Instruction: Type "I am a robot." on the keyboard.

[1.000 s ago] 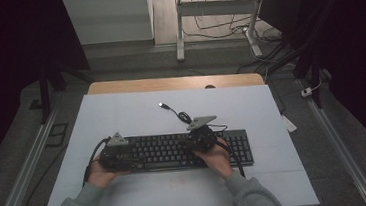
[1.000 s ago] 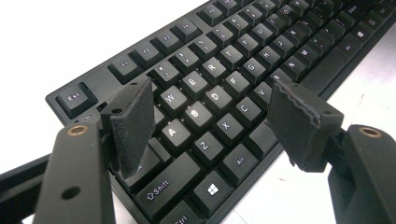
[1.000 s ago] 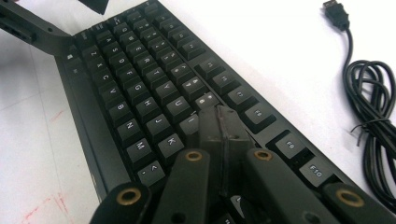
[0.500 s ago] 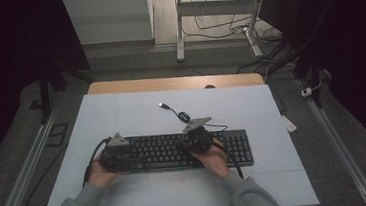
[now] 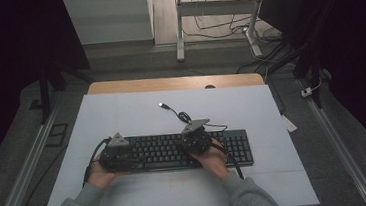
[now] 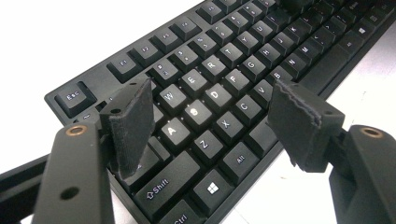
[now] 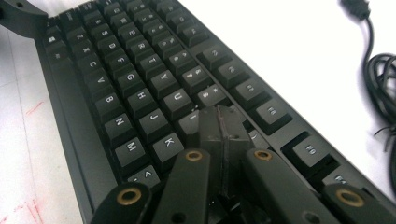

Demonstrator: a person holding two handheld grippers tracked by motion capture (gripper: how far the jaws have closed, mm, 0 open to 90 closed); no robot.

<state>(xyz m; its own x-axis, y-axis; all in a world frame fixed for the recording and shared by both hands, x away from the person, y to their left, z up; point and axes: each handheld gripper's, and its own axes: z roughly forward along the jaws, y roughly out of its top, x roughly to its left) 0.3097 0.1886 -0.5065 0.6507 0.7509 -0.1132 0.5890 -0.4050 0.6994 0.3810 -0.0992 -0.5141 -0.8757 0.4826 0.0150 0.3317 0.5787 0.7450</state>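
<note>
**Both grippers over the keyboard**

Your right gripper (image 7: 219, 122), jaws pressed together with nothing between, points onto the keys near I and K. Your left gripper (image 6: 210, 116) stands wide above A, S and D. The flat black plastic keyboard (image 5: 175, 151) lies near the white worktop's (image 5: 121, 113) front edge; its black cable (image 5: 179, 114) trails behind.

White table (image 5: 121, 113), dark floor cables (image 5: 224, 24)
</note>
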